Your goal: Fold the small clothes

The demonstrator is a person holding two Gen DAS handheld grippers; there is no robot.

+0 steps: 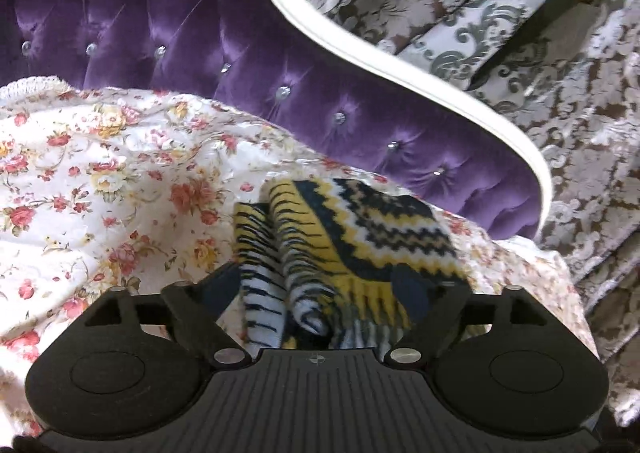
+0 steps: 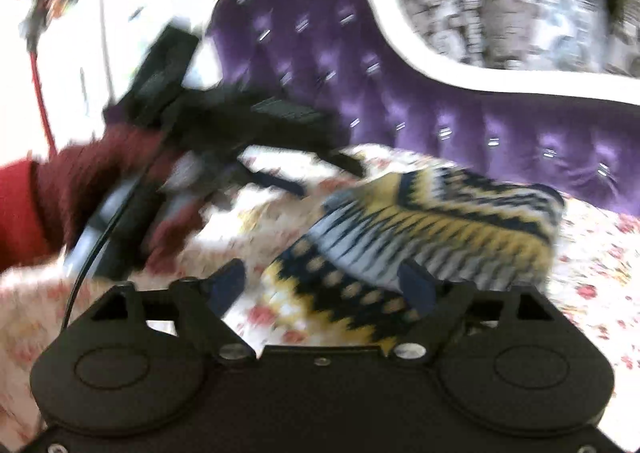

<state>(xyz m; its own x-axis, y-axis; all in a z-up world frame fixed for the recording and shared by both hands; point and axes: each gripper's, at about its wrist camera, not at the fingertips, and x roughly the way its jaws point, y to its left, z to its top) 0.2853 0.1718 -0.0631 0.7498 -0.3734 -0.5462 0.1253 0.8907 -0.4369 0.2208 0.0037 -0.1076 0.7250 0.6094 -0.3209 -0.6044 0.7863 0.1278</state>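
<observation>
A small yellow, black and white knit garment (image 1: 344,229) lies bunched on the floral bedspread (image 1: 100,181). My left gripper (image 1: 318,289) is open, with the garment's striped folds lying between its blue-padded fingers (image 1: 220,289). In the blurred right wrist view the same garment (image 2: 432,229) lies on the bedspread (image 2: 592,253). My right gripper (image 2: 326,287) is open over its near patterned edge. The left gripper (image 2: 336,169), held by a hand in a dark red sleeve (image 2: 36,209), shows at the left, its fingers reaching toward the garment's far left side.
A purple tufted headboard (image 1: 160,25) with a white curved frame (image 1: 384,69) stands behind the bed. A brown and white damask curtain (image 1: 560,113) hangs to the right. A white wall or door with a red cord (image 2: 38,85) is at the far left.
</observation>
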